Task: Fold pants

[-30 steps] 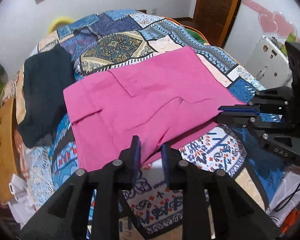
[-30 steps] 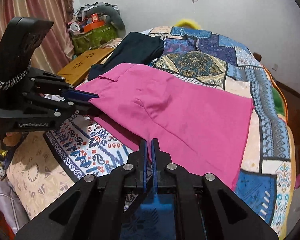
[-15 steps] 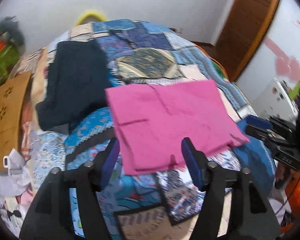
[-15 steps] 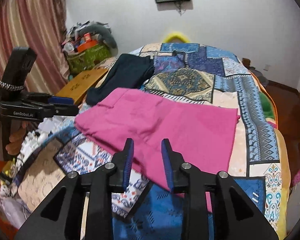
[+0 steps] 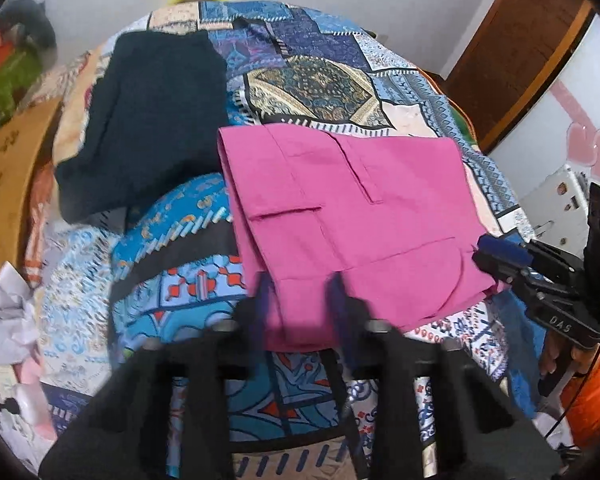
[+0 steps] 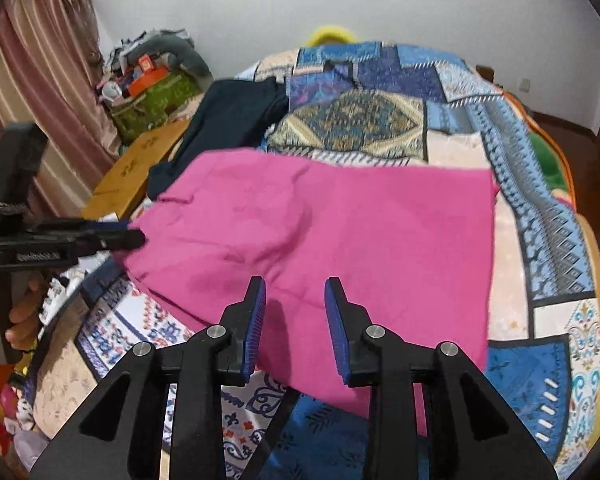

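Note:
Folded pink pants (image 5: 340,208) lie flat on the patchwork bedspread (image 5: 320,80). My left gripper (image 5: 303,304) is at their near left corner; its blurred jaws are closing, still apart, with the fabric's edge between them. From the right wrist view the left gripper (image 6: 138,238) reaches the left corner of the pants (image 6: 340,232). My right gripper (image 6: 296,312) stands open over the near edge, pads not pressing the cloth. The left wrist view shows the right gripper (image 5: 488,254) at the pants' right corner.
A dark garment (image 5: 152,128) lies on the bed behind and left of the pants. A wooden board (image 6: 140,160) and cluttered shelves flank the bed's left side. A white appliance (image 5: 556,200) and a brown door (image 5: 512,48) stand to the right. A hand (image 6: 20,320) holds the left gripper.
The right gripper went from shut to open. The left jaws spread wide, then narrowed again around the pants' near edge. Both views shifted sideways along that edge.

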`<action>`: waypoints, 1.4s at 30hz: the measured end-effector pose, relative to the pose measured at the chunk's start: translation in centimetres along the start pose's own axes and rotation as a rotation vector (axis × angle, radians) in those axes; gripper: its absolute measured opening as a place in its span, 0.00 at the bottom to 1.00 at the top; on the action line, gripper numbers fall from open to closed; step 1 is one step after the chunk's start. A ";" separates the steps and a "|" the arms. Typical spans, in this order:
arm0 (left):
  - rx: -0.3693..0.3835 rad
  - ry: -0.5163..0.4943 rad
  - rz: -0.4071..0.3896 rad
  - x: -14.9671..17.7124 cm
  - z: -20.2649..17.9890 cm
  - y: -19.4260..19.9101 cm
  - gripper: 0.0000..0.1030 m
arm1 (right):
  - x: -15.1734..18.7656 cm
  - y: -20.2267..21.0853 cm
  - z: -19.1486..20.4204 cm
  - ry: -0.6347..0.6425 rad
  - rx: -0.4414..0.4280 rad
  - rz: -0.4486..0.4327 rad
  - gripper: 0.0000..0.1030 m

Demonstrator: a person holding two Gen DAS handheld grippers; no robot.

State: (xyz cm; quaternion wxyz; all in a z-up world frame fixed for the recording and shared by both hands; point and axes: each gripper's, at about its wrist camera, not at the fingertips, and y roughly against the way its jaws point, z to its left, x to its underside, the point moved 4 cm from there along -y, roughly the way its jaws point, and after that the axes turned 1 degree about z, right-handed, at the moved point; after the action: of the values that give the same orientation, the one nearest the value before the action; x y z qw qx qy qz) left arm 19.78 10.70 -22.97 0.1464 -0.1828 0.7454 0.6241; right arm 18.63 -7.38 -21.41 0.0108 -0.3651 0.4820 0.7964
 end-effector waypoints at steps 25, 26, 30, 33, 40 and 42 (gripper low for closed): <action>0.012 0.014 -0.007 1.5 1.7 -0.4 0.10 | 2.6 -0.3 -3.8 -0.064 0.028 0.070 0.41; 0.001 0.008 -0.010 1.5 1.6 -0.4 0.12 | 3.0 0.0 -4.5 -0.066 0.052 0.074 0.41; -0.046 -0.029 -0.021 1.6 1.3 -0.3 0.17 | 4.1 0.7 -6.6 -0.097 0.106 0.096 0.41; -0.077 -0.044 -0.026 1.7 1.3 -0.2 0.25 | 5.0 1.2 -8.5 -0.142 0.137 0.111 0.38; -0.105 -0.017 -0.031 0.7 2.6 0.8 0.44 | 5.2 2.8 -9.2 -0.129 0.168 0.128 0.41; -0.110 0.005 -0.047 -0.2 3.1 1.4 0.45 | 4.8 3.5 -9.2 -0.118 0.168 0.111 0.41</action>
State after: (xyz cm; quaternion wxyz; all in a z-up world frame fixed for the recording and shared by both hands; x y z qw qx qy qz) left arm 19.30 14.00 -22.24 0.1491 -0.2097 0.7057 0.6602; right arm 19.06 -17.96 -24.01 0.0253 -0.2882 0.5650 0.7727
